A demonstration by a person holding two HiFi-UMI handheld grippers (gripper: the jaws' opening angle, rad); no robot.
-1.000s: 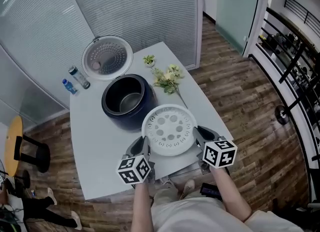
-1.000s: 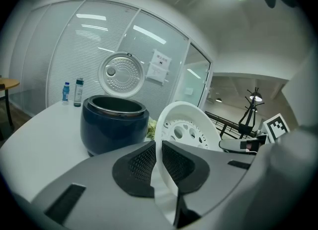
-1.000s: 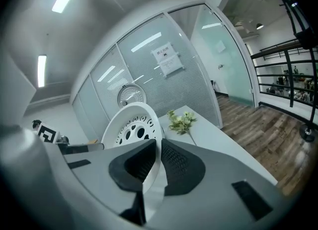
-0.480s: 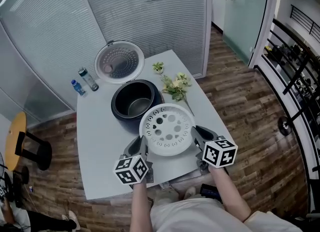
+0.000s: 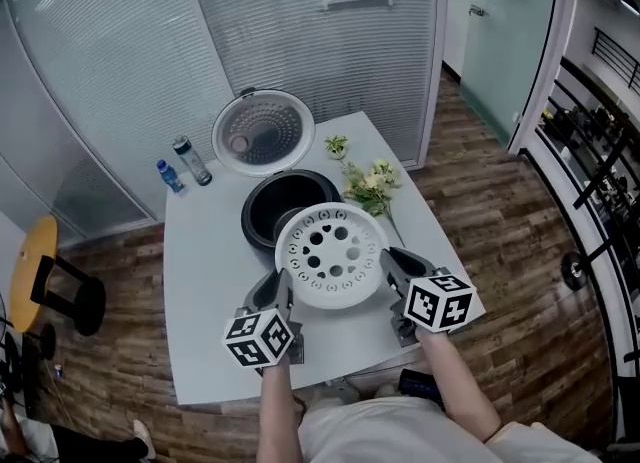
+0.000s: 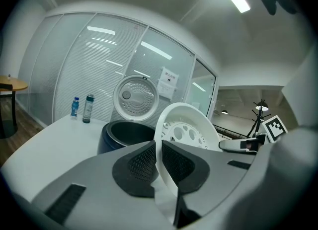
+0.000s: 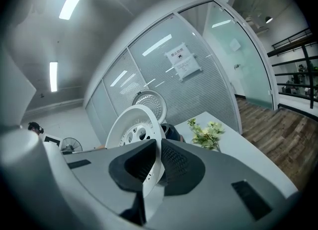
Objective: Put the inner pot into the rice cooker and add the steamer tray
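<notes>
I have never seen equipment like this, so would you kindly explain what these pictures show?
No robot here: a person holds a two-jaw gripper in each hand. One picture looks down from a head camera; the other two come from cameras on the grippers, looking along their jaws. The left gripper and right gripper each pinch an edge of the white perforated steamer tray, held above the table near the open rice cooker. Two bottles and some flowers are also on the table.
</notes>
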